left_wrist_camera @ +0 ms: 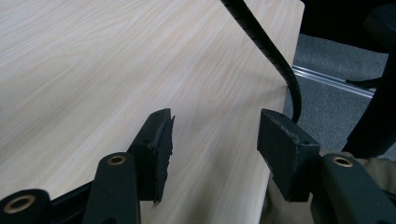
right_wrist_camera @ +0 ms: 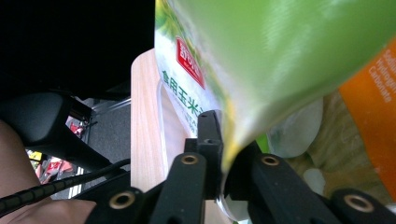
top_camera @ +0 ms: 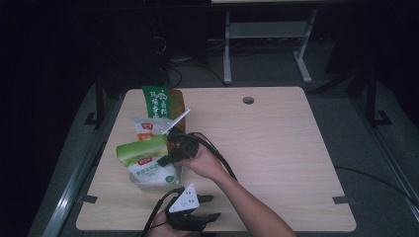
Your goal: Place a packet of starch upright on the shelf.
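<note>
A green-and-white pouch (top_camera: 143, 158) with a red label lies across the top of a clear box (top_camera: 148, 185) at the table's left. My right gripper (top_camera: 165, 159) comes at it from the right. In the right gripper view the jaws (right_wrist_camera: 224, 140) are shut on the pouch's (right_wrist_camera: 280, 56) thin edge. My left gripper (top_camera: 213, 207) rests near the table's front edge, pointing right. In the left gripper view it (left_wrist_camera: 215, 135) stands open over bare wood with nothing between its pads.
An orange-and-white bag (top_camera: 148, 127) and a dark green bag (top_camera: 157, 101) stand behind the pouch. The wooden table (top_camera: 267, 148) has a cable hole (top_camera: 248, 100) at the back. A black cable (left_wrist_camera: 266, 46) trails over the table's edge.
</note>
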Motion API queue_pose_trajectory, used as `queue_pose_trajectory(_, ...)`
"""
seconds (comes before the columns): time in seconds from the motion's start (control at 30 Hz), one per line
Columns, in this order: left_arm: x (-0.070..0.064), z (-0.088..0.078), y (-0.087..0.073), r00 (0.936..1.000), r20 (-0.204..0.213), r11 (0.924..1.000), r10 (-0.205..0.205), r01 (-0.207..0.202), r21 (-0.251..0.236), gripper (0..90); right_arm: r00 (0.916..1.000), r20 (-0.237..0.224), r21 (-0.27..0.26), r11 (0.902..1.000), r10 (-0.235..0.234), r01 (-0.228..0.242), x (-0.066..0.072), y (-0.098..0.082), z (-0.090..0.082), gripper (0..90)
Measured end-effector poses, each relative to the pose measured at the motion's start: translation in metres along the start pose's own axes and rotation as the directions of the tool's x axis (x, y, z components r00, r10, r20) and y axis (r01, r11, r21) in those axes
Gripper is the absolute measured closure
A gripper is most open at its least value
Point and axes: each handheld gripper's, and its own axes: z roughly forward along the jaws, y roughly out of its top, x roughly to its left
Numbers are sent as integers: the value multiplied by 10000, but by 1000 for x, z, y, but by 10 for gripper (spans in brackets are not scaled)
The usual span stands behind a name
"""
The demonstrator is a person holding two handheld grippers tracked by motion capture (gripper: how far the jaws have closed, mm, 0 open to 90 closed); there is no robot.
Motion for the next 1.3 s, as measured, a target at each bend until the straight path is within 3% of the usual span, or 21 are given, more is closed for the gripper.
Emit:
queue_pose_trajectory(0.13,2,0,0,10000,-84,10000,-50,50,11,437,9999,-7,-375,9992,-147,146,3,3,-8,833)
queue_pose_trajectory(0.33,3,-1,-1,9999,-93,10000,-94,94,-5,435,9998,74,-145,9997,-207,208,5,1,-7,888)
queue_pose_trajectory(0.5,5,-1,-1,9999,-136,9999,-91,92,40,434,9997,129,-87,9997,-209,210,5,-2,-8,880)
queue_pose_trajectory(0.57,5,-1,-1,9997,-154,9998,-175,176,36,432,9992,145,-94,9992,-376,378,5,-2,-9,851)
queue_pose_trajectory(0.67,7,-2,-1,9995,-256,9999,-161,162,49,416,9996,53,-354,9990,-261,263,5,-4,-13,737)
queue_pose_trajectory(0.73,7,-2,-1,9994,-289,9998,-190,191,46,407,9997,-95,-475,9986,-225,220,3,-6,-17,708)
queue_pose_trajectory(0.9,8,-2,0,9988,-388,9996,-283,285,54,385,9996,121,-873,9958,-256,266,3,-10,-33,626)
queue_pose_trajectory(1.17,13,-4,0,9980,-511,9993,-369,374,86,368,9981,609,-1204,9927,21,53,-1,-25,-59,531)
queue_pose_trajectory(1.3,16,-5,0,9968,-507,9981,-618,619,-9,356,9965,790,-1420,9898,258,-143,-6,-37,-75,501)
